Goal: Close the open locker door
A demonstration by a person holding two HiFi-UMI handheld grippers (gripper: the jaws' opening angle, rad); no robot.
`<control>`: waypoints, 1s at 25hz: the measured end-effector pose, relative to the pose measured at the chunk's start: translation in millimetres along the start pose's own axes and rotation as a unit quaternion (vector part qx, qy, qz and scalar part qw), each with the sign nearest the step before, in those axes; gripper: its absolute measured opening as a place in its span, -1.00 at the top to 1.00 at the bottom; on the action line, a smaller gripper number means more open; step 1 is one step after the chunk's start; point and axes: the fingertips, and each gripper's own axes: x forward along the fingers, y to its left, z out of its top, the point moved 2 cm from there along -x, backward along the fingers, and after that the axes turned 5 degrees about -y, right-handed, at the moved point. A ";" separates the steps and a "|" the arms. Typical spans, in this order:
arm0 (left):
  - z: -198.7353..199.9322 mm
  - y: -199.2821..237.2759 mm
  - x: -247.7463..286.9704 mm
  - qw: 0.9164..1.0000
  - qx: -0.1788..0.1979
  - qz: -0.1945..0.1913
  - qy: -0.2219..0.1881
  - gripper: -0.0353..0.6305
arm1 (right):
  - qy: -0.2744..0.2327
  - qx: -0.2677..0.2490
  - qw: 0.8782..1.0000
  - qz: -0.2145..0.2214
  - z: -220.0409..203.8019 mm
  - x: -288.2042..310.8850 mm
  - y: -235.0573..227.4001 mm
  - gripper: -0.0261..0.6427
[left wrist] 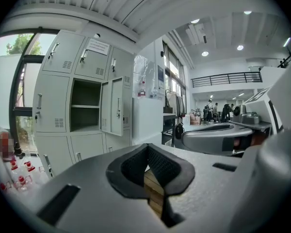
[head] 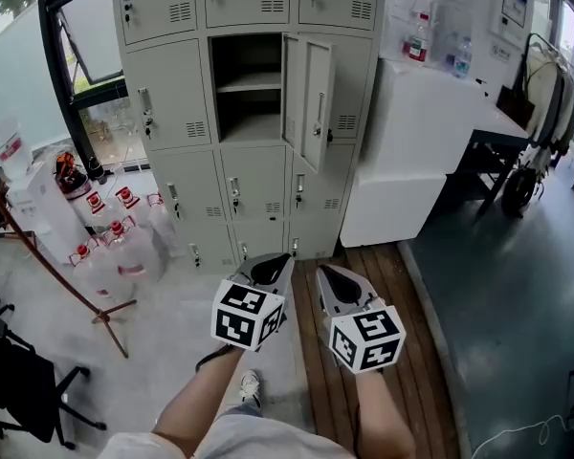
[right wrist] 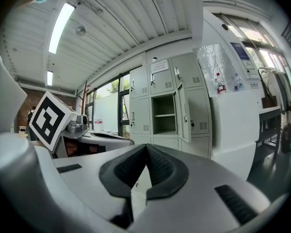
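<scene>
A bank of grey sheet-metal lockers (head: 172,94) with louvred vents is seen ahead. The open locker door (head: 317,98), a flat panel with a vertical handle, is swung out from the right edge of its compartment (head: 249,94) in the middle row, and one shelf (head: 250,82) is seen inside.

The left hand-held gripper (head: 271,267) and the right hand-held gripper (head: 332,277) are held low and side by side, well apart from the door. Each is clenched, with nothing caught between its ribbed black pads (right wrist: 157,166).

Only in the head view are the wooden plank strip (head: 402,371), the smooth grey floor (head: 517,285) and the clear water bottles (head: 115,242) at the left shown. A railed balcony (left wrist: 225,78) is shown only in the left gripper view. In the right gripper view the left gripper's marker cube (right wrist: 49,120) is seen.

Open floor is left between the grippers and the lockers. A white cabinet (head: 411,142) is set just beside the lockers on the right, near the door's free edge.
</scene>
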 end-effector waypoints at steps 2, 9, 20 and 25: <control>3.5 15.1 14.6 1.000 -0.001 -0.005 -0.004 0.88 | 0.000 -0.003 1.000 -0.004 1.9 18.6 -7.3 0.91; 22.2 75.8 68.3 0.999 -0.002 -0.034 -0.005 0.88 | 0.001 -0.004 0.999 -0.036 16.9 92.9 -35.3 0.91; 41.9 151.2 126.1 0.996 0.006 -0.084 -0.013 0.88 | -0.016 0.010 0.996 -0.085 34.8 180.6 -67.0 0.91; 43.7 171.5 144.4 0.994 -0.001 -0.105 -0.014 0.88 | -0.017 0.005 0.996 -0.090 46.1 209.8 -79.4 0.91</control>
